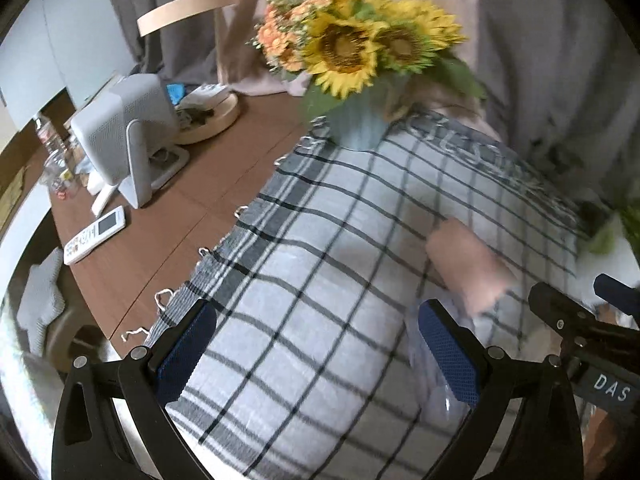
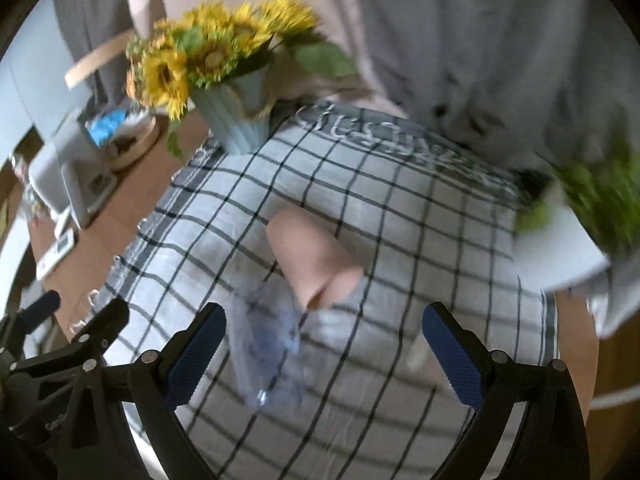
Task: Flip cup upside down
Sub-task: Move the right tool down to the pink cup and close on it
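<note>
The left hand-held gripper hangs over the checked cloth with its blue-padded fingers spread wide and nothing between them. The right hand-held gripper is likewise wide apart and empty, hovering above the same checked cloth.

Taking the cloth as the landmark: nearest on it, just ahead of the right gripper's left finger, lies a clear plastic item, blurred so that its kind cannot be told. Touching or just past it, near the cloth's middle, the pink cup lies on its side, its mouth turned toward the camera and to the right. From the left wrist view the cup shows as a blurred pink shape toward the cloth's right side, just beyond the left gripper's right finger, with the tip of the right gripper beside it.

At the cloth's far edge stands a pale blue vase full of sunflowers. Off the cloth's left edge, on the bare brown table, lie a white remote control, then a white boxy appliance, and farther back a round wooden tray. At the cloth's right edge sits blurred green foliage.
</note>
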The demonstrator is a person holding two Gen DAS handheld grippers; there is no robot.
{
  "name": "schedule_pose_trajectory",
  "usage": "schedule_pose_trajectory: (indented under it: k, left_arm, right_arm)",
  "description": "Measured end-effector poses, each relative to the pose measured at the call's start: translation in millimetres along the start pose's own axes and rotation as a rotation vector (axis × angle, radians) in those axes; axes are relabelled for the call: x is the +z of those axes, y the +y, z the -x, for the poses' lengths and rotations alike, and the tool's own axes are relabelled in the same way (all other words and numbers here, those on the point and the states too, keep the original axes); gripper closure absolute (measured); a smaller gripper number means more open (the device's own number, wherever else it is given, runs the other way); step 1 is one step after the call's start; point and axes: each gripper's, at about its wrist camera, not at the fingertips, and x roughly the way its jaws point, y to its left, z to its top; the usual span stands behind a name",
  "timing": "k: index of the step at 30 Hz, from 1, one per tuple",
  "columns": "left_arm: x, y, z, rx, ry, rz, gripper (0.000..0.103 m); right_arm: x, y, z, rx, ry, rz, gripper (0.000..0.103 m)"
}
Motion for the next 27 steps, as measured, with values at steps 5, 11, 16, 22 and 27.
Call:
schedule_pose_trajectory:
  k: [5,11,16,22,27]
  left_arm:
    - [14.6,-1.2,-34.2,0.059,0.071,0.045,0.000]
    - [24.2,-3.4,-76.3,0.100,0.155,0.067,0.000]
    - [26.2,-8.1,-102.6,0.117,0.214,0.078,0.001]
    - [25.2,-16.9,-121.2,0.119,0.252,0.076,0.001]
    - [26.1,-25.5,-128.5,0.137,0.251,0.055,0.001]
  right_arm:
    - [36.5,3.4,-47.5,0.053,0.115,0.095,0.004]
    - [59.6,12.6,-102.5,0.114,0.255,0.170,0.007]
    - [64.8,15.2,-133.1,0.145,0.343,0.200,0.011]
    - [68.6,10.4,-167.6,0.170,0.456,0.204,0.015]
    - [68.3,5.5,-184.5,0.187,0.497,0.196,0.022]
